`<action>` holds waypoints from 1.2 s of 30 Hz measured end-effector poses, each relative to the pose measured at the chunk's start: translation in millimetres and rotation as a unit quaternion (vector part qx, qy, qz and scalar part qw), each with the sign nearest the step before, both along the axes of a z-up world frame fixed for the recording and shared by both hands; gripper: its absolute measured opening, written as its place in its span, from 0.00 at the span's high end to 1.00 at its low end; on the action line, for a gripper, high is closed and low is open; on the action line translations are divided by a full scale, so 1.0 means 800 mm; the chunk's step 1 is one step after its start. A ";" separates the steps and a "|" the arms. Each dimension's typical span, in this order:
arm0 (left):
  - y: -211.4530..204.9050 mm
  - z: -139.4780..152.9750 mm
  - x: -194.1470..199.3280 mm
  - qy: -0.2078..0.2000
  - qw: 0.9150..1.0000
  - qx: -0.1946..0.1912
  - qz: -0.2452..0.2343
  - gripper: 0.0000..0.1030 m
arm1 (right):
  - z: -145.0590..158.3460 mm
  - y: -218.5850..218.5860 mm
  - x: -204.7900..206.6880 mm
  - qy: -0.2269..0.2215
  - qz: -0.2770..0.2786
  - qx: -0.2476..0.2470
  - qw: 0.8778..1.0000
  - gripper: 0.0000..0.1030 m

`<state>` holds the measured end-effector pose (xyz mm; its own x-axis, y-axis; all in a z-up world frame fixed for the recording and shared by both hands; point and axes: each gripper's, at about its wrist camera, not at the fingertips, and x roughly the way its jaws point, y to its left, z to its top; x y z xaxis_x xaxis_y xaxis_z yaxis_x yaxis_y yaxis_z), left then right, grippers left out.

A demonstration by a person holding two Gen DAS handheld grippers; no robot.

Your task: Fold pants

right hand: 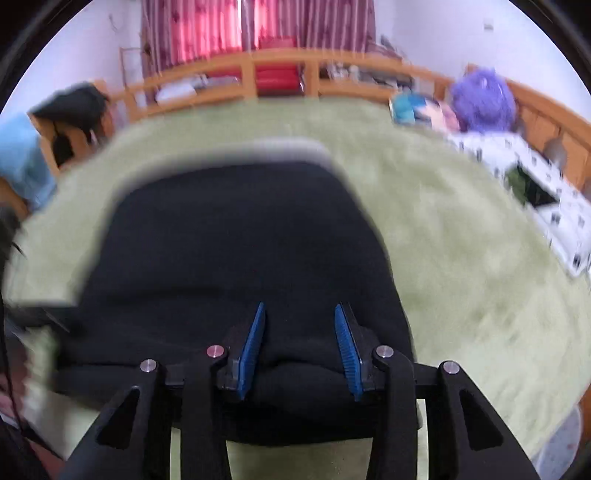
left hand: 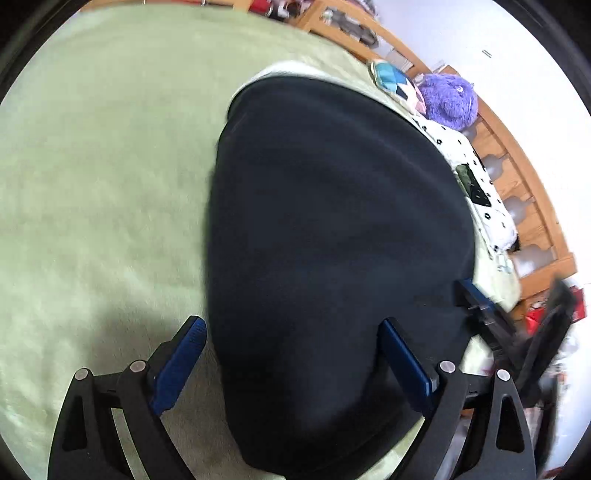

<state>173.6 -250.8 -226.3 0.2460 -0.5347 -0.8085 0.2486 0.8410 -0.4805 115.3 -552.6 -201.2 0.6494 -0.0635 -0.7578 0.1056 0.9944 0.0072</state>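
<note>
A: Nearest, the left gripper [left hand: 291, 354] stands wide open, its pads on either side of the pants' [left hand: 332, 229] near edge and pressing nothing. The right gripper [right hand: 300, 347] is part open over the same near hem; I think cloth bunches between its pads, but blur leaves me unable to tell whether they pinch it.

B: What could go wrong?

A: If only one side catches, the fold could drag crooked, or the hem slip free and the layers slide apart on that fuzzy cover.

B: Where are the pants?

A: Flat on the green blanket [left hand: 103, 177], dark, already doubled. Further right lie a spotted sheet [left hand: 484, 192] and a purple plush [left hand: 450, 99]; beyond, a wooden rail [right hand: 280, 62] and red curtains [right hand: 258, 26].
</note>
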 end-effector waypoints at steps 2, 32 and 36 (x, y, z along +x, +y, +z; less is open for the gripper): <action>0.003 0.000 -0.002 -0.002 1.000 -0.005 0.000 0.09 | -0.010 -0.008 -0.016 -0.020 -0.004 0.015 1.000 0.62; -0.014 -0.025 0.075 -0.004 0.997 -0.081 -0.003 0.34 | -0.048 -0.091 0.089 0.048 0.043 0.245 0.967 0.32; -0.014 -0.008 0.070 -0.028 0.996 -0.079 -0.005 0.56 | -0.030 -0.071 0.080 0.029 0.033 0.190 0.981 0.46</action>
